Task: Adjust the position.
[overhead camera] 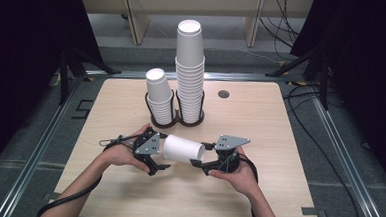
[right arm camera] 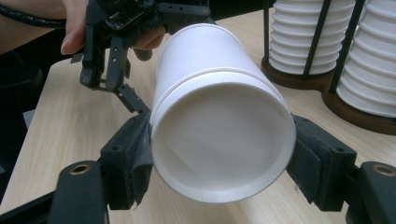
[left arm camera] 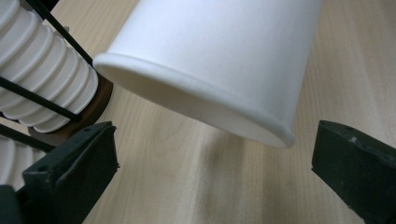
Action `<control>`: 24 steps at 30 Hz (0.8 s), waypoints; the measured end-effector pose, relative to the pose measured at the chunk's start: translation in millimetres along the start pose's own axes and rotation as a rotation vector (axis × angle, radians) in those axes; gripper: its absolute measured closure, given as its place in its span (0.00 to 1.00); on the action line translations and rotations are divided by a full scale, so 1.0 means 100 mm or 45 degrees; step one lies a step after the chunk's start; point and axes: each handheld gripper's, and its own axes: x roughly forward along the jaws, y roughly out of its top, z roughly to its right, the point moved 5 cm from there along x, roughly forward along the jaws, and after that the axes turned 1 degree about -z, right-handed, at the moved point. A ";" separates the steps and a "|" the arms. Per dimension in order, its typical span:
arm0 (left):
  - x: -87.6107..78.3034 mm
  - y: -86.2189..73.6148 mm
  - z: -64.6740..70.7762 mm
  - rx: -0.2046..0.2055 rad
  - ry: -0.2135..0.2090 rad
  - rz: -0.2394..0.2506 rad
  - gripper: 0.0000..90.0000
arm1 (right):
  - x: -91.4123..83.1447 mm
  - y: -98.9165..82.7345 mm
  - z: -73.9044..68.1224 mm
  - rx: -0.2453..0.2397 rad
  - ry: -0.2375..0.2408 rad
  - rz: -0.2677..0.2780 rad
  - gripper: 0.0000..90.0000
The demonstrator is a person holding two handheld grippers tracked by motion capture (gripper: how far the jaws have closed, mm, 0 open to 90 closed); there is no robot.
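Note:
A white paper cup (overhead camera: pixel 183 149) lies on its side in the air, just above the wooden table (overhead camera: pixel 266 192), between the two grippers. My right gripper (overhead camera: pixel 202 155) is shut on its base end; in the right gripper view both jaws press the sides of the cup (right arm camera: pixel 219 135), whose recessed bottom faces the camera. My left gripper (overhead camera: pixel 162 151) is open at the rim end. In the left gripper view the cup's rolled rim (left arm camera: pixel 201 107) hangs just above and between the wide-apart jaws, touching neither. The left gripper (right arm camera: pixel 159 53) is also seen behind the cup.
A dark two-ring wire holder (overhead camera: pixel 178 119) stands behind the grippers with a short cup stack (overhead camera: pixel 159 99) on the left and a tall stack (overhead camera: pixel 190 68) on the right. A round cable hole (overhead camera: pixel 224 94) lies at the far right of the table.

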 end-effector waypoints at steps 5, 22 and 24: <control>0.02 0.01 -0.02 -0.015 0.007 0.025 0.00 | 0.02 0.00 -0.02 0.013 0.015 0.015 0.32; 0.07 0.07 -0.02 0.026 -0.018 0.031 0.00 | 0.05 -0.04 -0.03 0.021 0.039 -0.018 0.32; 0.07 0.06 -0.01 0.027 -0.022 0.031 0.00 | 0.06 -0.03 -0.02 0.001 0.037 -0.012 0.32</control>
